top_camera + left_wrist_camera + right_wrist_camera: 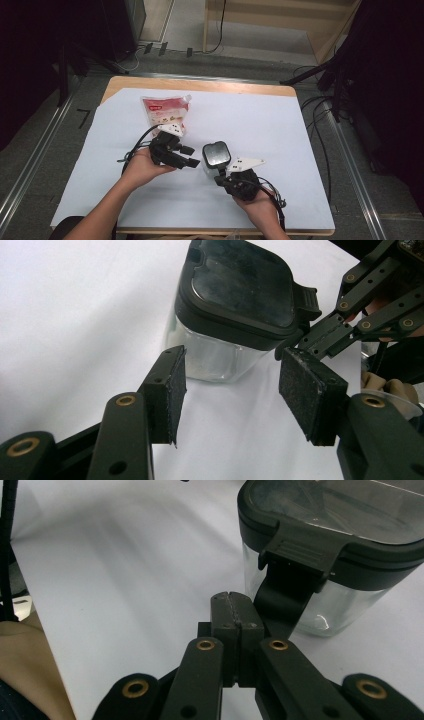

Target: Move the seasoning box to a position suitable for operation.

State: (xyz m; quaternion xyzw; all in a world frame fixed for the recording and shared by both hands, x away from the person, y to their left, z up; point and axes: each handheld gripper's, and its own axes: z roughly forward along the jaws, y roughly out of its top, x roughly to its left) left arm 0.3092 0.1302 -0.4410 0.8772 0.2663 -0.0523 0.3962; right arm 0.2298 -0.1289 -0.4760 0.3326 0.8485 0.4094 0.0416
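Jar (pixel 235 310): clear, dark lid, upright on white sheet (pixel 280 125), just ahead of both jaw sets. Left gripper (pixel 230 390): jaws apart, nothing between. Right gripper (pixel 233 611): jaws closed together, empty, tips beside lid latch (pixel 299 552). Pouch (pixel 165 112): behind left gripper.
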